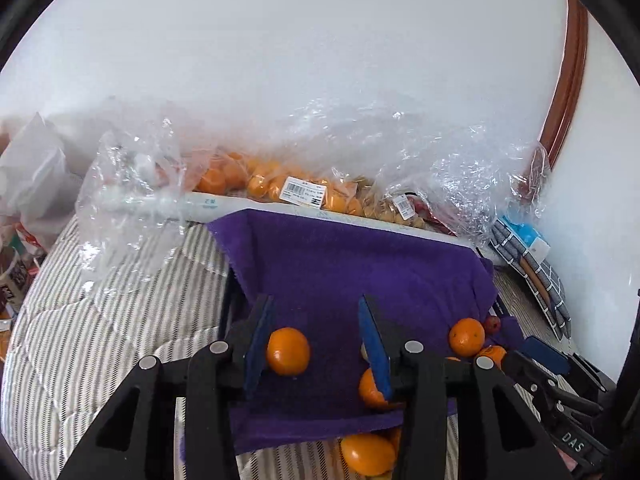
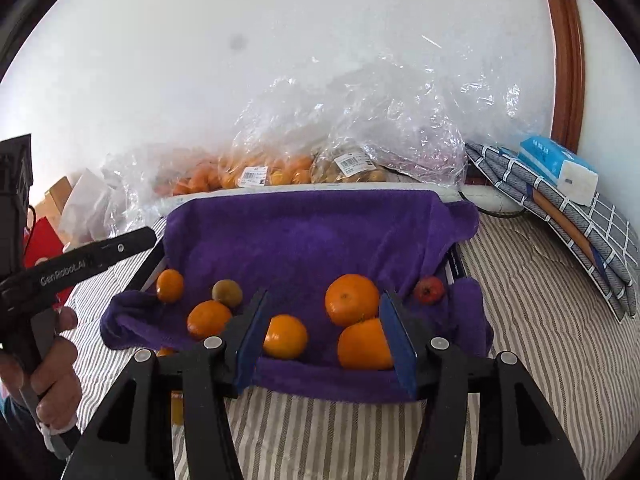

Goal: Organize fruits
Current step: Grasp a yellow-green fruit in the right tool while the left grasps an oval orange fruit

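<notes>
Black jaw arms fill the bottom of both wrist views. Left hand-held gripper [image 1: 316,344]: blue pads spread, nothing pinched; one orange [image 1: 287,351] lies on the cloth just inside the left pad, whether it touches is unclear, and a second orange [image 1: 371,390] shows partly behind the right pad. Right hand-held gripper [image 2: 326,336]: pads spread wide, gripping nothing; a small orange [image 2: 285,337] sits by its left pad and a larger one [image 2: 364,345] by its right pad, with a big orange [image 2: 351,299] just behind.

Purple towel [image 2: 304,236] is draped over a raised box-like base on the striped bed cover [image 2: 520,320]. On it, further left, two more oranges and a brownish-green fruit [image 2: 227,293]; at the right edge a small red fruit [image 2: 429,290]. One orange [image 1: 367,454] lies off the towel on the bed cover.

Person's hand [image 2: 48,364] grips the left tool's handle at the left edge of the right view.

Beyond the towel, against the white wall: clear plastic bags [image 2: 360,128] holding oranges, with price labels. Far right: folded checked cloth [image 2: 580,232], blue tissue pack [image 2: 558,168] on top.
</notes>
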Tool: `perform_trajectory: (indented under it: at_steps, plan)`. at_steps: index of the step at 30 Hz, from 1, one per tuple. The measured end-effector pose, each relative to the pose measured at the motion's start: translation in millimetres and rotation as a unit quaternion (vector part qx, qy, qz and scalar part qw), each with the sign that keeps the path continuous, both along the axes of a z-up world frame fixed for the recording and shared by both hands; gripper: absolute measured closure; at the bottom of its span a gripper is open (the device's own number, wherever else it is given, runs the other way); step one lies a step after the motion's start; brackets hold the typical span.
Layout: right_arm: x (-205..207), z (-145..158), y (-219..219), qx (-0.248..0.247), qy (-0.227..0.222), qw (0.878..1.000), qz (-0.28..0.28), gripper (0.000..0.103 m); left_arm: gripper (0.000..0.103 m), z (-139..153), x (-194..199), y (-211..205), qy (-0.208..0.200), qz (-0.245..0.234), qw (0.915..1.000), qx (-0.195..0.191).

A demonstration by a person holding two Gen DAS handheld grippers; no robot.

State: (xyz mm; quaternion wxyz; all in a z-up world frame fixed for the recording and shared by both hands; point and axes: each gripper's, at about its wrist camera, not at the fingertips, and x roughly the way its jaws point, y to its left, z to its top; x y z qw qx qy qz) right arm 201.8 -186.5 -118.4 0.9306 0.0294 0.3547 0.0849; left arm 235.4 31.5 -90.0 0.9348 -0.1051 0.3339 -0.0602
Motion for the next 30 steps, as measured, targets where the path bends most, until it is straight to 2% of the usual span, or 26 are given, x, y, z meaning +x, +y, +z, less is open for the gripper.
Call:
perform_trajectory:
  at_steps: [6, 8, 10, 18, 21, 22, 23, 27, 30]
  plan:
    - [-40.5, -9.4, 31.4, -0.018, 0.011, 0.999, 0.039, 0.058, 0.062, -5.9, -36.1, 28.6, 0.016, 0.018, 0.9994, 0.026]
    - [-50.4, -16.0, 43.1, -0.013, 0.018, 0.998, 0.057, 0.060, 0.056, -11.4, -46.7, 36.9, 0.022, 0.026, 0.9986, 0.041]
    - [-56.7, -22.7, 54.0, -0.013, 0.027, 0.997, 0.069, 0.061, 0.052, -17.9, -54.1, 46.1, 0.033, 0.034, 0.9978, 0.046]
    - [-61.4, -44.4, 90.6, -0.012, 0.058, 0.993, 0.104, 0.062, 0.050, -38.7, -79.2, 76.4, 0.060, 0.038, 0.9962, 0.051]
    - [-56.7, -51.9, 96.2, -0.017, 0.071, 0.992, 0.099, 0.069, 0.049, -44.8, -84.3, 85.4, 0.070, 0.038, 0.9957, 0.048]
    - [-54.6, -53.8, 97.3, -0.018, 0.077, 0.992, 0.097, 0.076, 0.049, -46.1, -86.3, 88.8, 0.073, 0.034, 0.9957, 0.046]
    - [-53.1, -54.5, 97.9, -0.016, 0.080, 0.992, 0.096, 0.078, 0.049, -46.9, -87.5, 90.3, 0.075, 0.034, 0.9956, 0.046]
    - [-59.1, -48.9, 91.9, -0.017, 0.064, 0.994, 0.088, 0.078, 0.049, -48.5, -92.1, 99.9, 0.086, 0.041, 0.9947, 0.040]
    - [-72.6, -38.2, 69.7, -0.018, 0.037, 0.997, 0.067, 0.078, 0.049, -50.3, -97.6, 104.0, 0.091, 0.039, 0.9949, 0.022]
